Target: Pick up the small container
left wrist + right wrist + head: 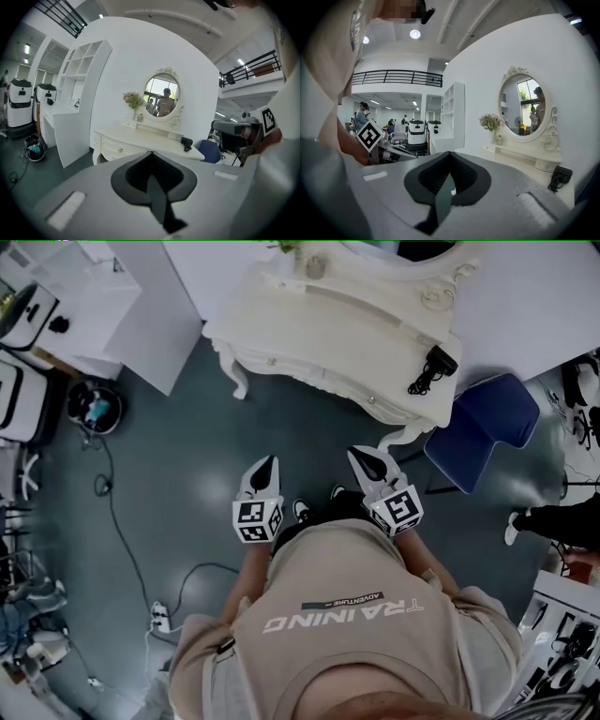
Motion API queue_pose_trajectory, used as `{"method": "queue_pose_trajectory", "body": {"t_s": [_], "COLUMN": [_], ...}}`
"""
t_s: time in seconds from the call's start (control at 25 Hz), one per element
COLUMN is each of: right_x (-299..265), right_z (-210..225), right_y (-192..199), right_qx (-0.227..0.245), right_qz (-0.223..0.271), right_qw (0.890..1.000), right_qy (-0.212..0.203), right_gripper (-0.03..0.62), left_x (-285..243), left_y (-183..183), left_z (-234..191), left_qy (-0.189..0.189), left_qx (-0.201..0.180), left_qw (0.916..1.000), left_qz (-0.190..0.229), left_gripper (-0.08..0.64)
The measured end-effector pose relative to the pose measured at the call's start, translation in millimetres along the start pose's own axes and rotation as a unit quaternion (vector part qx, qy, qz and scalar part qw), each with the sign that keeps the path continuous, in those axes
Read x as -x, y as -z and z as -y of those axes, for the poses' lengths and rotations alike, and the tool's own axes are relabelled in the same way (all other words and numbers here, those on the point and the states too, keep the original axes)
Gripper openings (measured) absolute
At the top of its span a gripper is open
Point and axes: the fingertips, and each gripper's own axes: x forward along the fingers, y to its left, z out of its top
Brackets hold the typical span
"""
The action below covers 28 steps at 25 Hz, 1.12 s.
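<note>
Small container (139, 117) sits on the back shelf of the dresser (309, 343), just beside the flowers (132, 99) & under the oval mirror (161, 97), well apart from both grippers. We hold L gripper (265, 470) & R gripper (373, 463) side by side at our waist, over the floor in front of the dresser. Both have jaws pressed together w/ nothing btwn them. Black corded gadget (431, 368) lies at the dresser's right end, blue chair (487, 423) just beside that end.

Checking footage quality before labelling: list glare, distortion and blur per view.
Head view: dim, pale glare spots on the floor. Left gripper view: fisheye bows the white wall, corners black. Right gripper view: same black corners, ceiling lamp flares.
</note>
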Motion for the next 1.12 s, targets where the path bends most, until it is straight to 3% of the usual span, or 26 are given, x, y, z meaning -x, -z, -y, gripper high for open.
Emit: {"method": "queue_pose_trajectory", "body": {"t_s": [0.48,0.68,0.8,0.96,1.12], "right_x": [-8,-60,-92,-127,-148], "right_z": [41,68,88,125,156], "right_y": [37,22,8,0,-7], "right_qx": [-0.038,-0.051,-0.046,-0.042,-0.045], "right_qz": [-0.04,-0.008,0.015,0.029,0.038], "right_qw": [0.998,0.999,0.999,0.998,0.998], "right_qy": [0.008,-0.011,-0.024,-0.03,-0.03], "right_gripper": [0.003,0.003,0.003,0.003,0.003], "left_x": [-52,-72,-89,-122,-146], "left_y": [-10,-30,-52,-101,-137], "left_z": [4,-17,-34,-43,-50], "left_qy": [0.009,-0.012,-0.029,-0.037,-0.047], "left_qx": [-0.008,-0.023,-0.033,-0.057,-0.055], "left_qw": [0.9997,0.999,0.9982,0.9976,0.9973], "left_qz": [-0.022,-0.037,-0.04,-0.013,0.011], "left_gripper": [0.017,0.017,0.017,0.017,0.017]}}
